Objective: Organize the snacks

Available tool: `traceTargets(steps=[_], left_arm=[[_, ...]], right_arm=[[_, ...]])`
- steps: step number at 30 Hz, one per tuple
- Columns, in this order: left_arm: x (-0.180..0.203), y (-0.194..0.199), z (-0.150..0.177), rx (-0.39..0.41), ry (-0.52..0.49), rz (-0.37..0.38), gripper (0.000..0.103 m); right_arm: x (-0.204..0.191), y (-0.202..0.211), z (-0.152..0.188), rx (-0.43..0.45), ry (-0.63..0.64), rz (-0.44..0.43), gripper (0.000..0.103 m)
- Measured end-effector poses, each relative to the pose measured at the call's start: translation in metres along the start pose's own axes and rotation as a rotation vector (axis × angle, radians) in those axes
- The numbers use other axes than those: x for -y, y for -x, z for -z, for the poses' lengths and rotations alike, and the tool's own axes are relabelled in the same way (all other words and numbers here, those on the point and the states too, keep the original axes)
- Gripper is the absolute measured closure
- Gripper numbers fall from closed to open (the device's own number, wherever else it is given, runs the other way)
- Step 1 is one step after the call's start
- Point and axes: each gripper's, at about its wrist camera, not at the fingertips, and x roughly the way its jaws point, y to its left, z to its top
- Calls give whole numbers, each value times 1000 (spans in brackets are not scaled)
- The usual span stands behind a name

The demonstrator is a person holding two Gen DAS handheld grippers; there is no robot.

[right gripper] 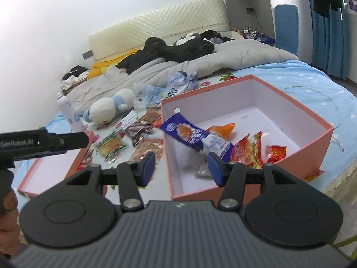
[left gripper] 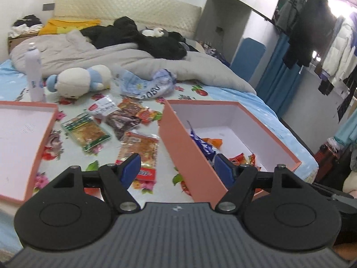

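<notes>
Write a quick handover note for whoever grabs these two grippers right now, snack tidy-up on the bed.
Left gripper: open, empty, between the lid and the box.
Right gripper: open, empty, near the box's front wall.
Pink box: already holds a blue-and-white packet leaning on its wall, plus several red and orange packets.
Pink lid lies upside down to the left, nothing in it.
Left to do: loose packets on the sheet between the two, including the green-edged packet, the dark brown packet and the orange packet.

Left black two-finger gripper [left gripper: 177, 169] tilted downward, blue-padded jaws apart, nothing between. Right black two-finger gripper [right gripper: 181, 167] likewise tilted down, jaws apart, empty.
</notes>
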Motion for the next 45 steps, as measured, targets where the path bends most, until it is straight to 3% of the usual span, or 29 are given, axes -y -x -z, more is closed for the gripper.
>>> traceTargets(steps=[5, 13, 18, 25, 35, 39, 45], left_arm=[[-17, 17, 14, 23, 19, -46, 26], [-48, 33, 43, -5, 93, -73, 26], [-64, 32, 59, -28, 144, -81, 26], [-88, 21, 61, -44, 164, -116, 26], [-131, -44, 34, -82, 202, -140, 25], [-152, -85, 18, -110, 234, -142, 20], [-178, -147, -5, -163, 233, -180, 17]], right_arm=[[-22, 5, 15, -5, 41, -29, 48], [-47, 1, 36, -64, 92, -67, 48], [-58, -6, 46, -117, 110, -82, 48], [-80, -21, 50, -125, 179, -123, 48], [-103, -78, 41, -143, 226, -124, 48], [-104, -111, 31, -126, 194, -109, 33], [-106, -167, 23, -162, 183, -83, 26]])
